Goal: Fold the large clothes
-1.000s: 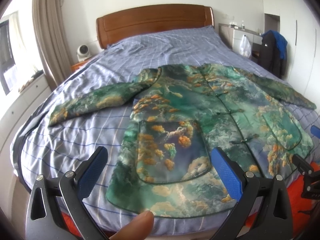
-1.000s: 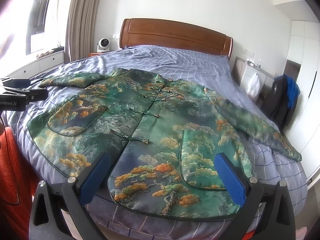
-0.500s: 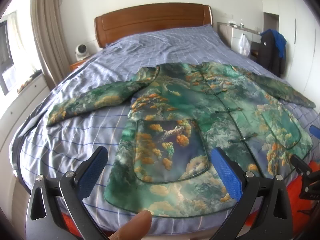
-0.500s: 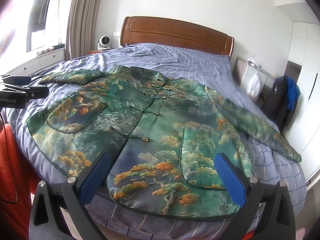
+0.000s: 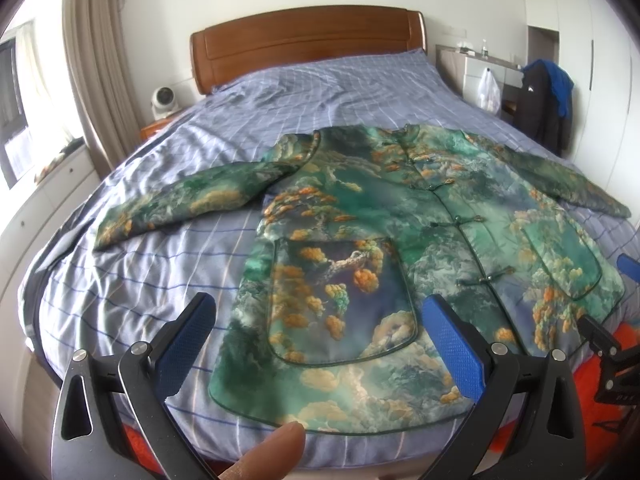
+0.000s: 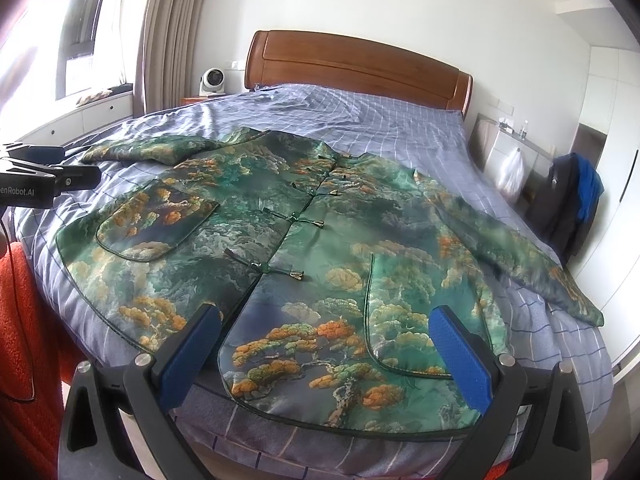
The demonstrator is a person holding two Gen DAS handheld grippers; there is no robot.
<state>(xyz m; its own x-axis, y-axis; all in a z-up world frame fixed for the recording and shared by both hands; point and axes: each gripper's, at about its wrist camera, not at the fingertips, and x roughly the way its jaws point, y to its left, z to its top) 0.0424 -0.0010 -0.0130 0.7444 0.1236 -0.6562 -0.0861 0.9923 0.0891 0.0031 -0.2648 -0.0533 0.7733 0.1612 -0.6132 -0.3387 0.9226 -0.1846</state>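
Note:
A large green jacket (image 5: 380, 240) (image 6: 320, 248) printed with orange trees lies flat, front up, on the bed, both sleeves spread outward and its hem at the near edge. My left gripper (image 5: 320, 344) hovers open above the hem's left front panel and pocket, holding nothing. My right gripper (image 6: 326, 350) hangs open over the right front panel near the hem, also holding nothing. The left sleeve (image 5: 180, 204) stretches toward the window side; the right sleeve (image 6: 520, 256) reaches toward the wall side. A fingertip (image 5: 268, 456) shows at the bottom of the left wrist view.
The bed (image 5: 132, 280) has a blue checked cover and a wooden headboard (image 5: 308, 44). A white fan (image 5: 164, 100) stands on the nightstand. A dark and blue garment (image 6: 572, 200) hangs at the right wall. An orange cloth (image 6: 24, 320) sits at the foot.
Both grippers have drifted slightly, and the jacket sits a little further away in the views. Both stay open. The jacket itself has not moved.

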